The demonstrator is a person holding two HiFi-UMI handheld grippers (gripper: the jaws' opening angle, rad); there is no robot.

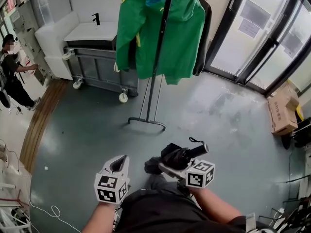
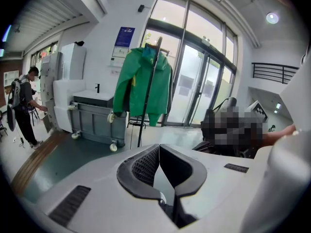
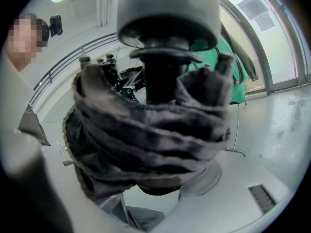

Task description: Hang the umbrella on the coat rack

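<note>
Head view: the right gripper [image 1: 167, 167] clamps the folded umbrella [image 1: 181, 155], lying crosswise, and the coat rack [image 1: 156, 67] stands ahead, well apart. The left gripper [image 1: 118, 163] is closed, empty.

The right hand-held gripper [image 3: 155, 191] has its two pale grey jaws closed against the folded umbrella [image 3: 150, 130], whose dark, wrapped fabric fills the centre of the view. The umbrella's grey handle [image 3: 167, 13] sits at the top edge. Behind, at right, a green jacket [image 3: 235, 81] hangs above a thin pole, probably the coat rack [image 3: 236, 135]. Pale floor [image 3: 284, 125] lies beyond.
</note>
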